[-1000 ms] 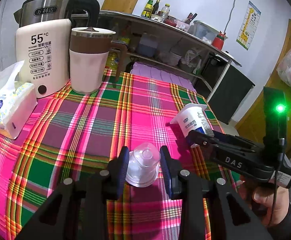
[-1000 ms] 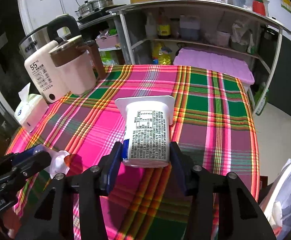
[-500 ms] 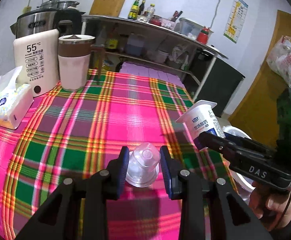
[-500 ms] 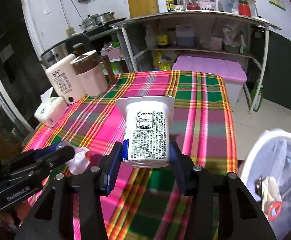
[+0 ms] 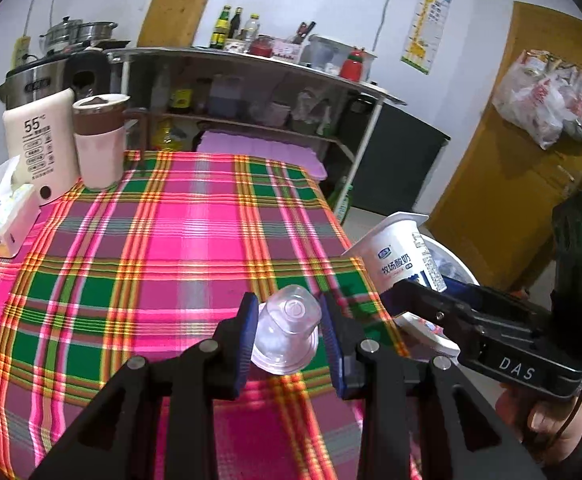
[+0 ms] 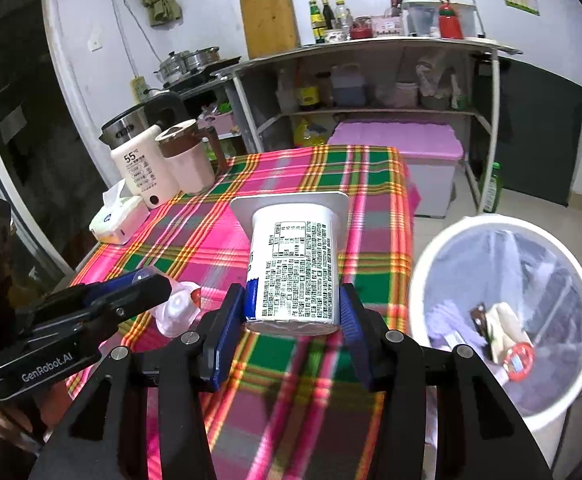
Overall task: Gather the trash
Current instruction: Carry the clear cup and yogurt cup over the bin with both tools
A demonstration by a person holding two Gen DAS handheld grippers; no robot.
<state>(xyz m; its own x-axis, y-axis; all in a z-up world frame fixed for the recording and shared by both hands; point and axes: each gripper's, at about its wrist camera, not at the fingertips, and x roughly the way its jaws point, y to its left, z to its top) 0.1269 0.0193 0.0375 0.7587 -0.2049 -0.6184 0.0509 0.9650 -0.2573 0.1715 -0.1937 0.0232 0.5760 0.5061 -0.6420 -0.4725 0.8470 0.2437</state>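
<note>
My left gripper [image 5: 289, 330] is shut on a small clear plastic cup [image 5: 287, 334], held above the checked tablecloth [image 5: 171, 248]. My right gripper [image 6: 293, 312] is shut on a white yogurt cup [image 6: 294, 268] with printed text, its wide rim pointing away from me. In the left wrist view the yogurt cup [image 5: 397, 258] and the right gripper [image 5: 419, 292] hang past the table's right edge. In the right wrist view the left gripper [image 6: 163, 288] carries the clear cup [image 6: 177, 312] at the left. A white bin [image 6: 503, 316] lined with a clear bag stands on the floor to the right, with some trash inside.
At the table's far left stand a white kettle [image 5: 41, 148], a pink and brown jug [image 5: 99, 144] and a tissue pack [image 5: 1, 218]. Behind are a shelf unit [image 6: 371, 80] with bottles and a purple-lidded box [image 6: 399, 140]. A wooden door [image 5: 511, 152] with hanging bags is at the right.
Both grippers have drawn back and rightward from the table's middle toward its right edge, each still holding its cup. The white bin has come into the right wrist view.
</note>
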